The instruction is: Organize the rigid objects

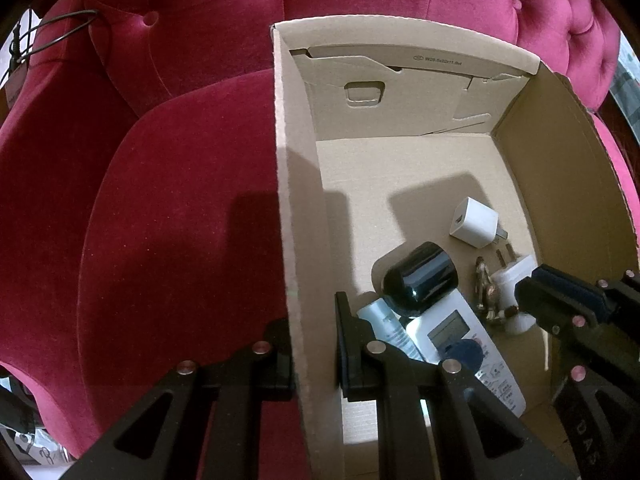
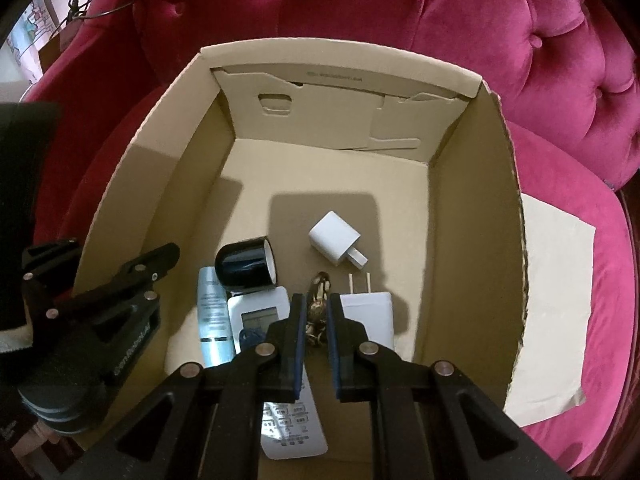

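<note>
Right gripper (image 2: 314, 320) jaws pinch brass trinket (image 2: 317, 308) down inside cardboard box (image 2: 476, 208); left gripper (image 1: 312, 344) clamps box wall. Remote (image 2: 260, 312), chargers, tube already boxed; task looks nearly done.

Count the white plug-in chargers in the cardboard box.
2. A small white cube charger lies mid-floor of the brown cardboard box; a larger flat white two-prong charger lies nearer, right of the right gripper. More could be hidden beneath the grippers.
</note>
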A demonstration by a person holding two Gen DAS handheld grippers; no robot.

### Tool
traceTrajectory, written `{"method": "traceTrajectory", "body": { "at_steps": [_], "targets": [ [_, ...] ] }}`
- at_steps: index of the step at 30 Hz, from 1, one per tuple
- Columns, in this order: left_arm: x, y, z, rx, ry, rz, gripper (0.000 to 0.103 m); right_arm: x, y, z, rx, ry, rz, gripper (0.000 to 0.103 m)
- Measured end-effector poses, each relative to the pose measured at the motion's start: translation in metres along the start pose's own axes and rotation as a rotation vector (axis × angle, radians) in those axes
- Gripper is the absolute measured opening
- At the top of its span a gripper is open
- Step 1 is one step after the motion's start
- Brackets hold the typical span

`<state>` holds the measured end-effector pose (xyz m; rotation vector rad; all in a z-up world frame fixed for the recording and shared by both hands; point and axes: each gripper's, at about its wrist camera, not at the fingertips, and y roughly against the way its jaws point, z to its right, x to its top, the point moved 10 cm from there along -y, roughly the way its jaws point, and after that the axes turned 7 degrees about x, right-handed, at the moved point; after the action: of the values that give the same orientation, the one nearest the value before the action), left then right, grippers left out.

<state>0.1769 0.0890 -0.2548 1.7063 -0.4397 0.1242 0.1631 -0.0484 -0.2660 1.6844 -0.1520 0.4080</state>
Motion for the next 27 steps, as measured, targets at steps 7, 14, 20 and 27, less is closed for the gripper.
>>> {"method": "traceTrajectory", "body": {
  "at_steps": [7,14,20,27],
  "targets": [
    [0.0,0.0,-0.001,0.001,-0.002,0.0,0.016,-0.001,0.005,-0.003,0.004,0.001,0.009,0.01],
    [0.0,0.0,-0.001,0.003,-0.003,0.0,0.016,0.003,0.018,-0.002,-0.002,-0.002,0.041,0.015],
    [0.0,0.0,-0.001,0.004,-0.002,0.0,0.016,0.007,0.031,0.001,-0.019,-0.005,0.074,0.029],
    [0.001,0.0,0.0,0.011,-0.007,0.001,0.016,0.009,0.048,0.007,-0.038,-0.014,0.11,0.039]
  ]
}}
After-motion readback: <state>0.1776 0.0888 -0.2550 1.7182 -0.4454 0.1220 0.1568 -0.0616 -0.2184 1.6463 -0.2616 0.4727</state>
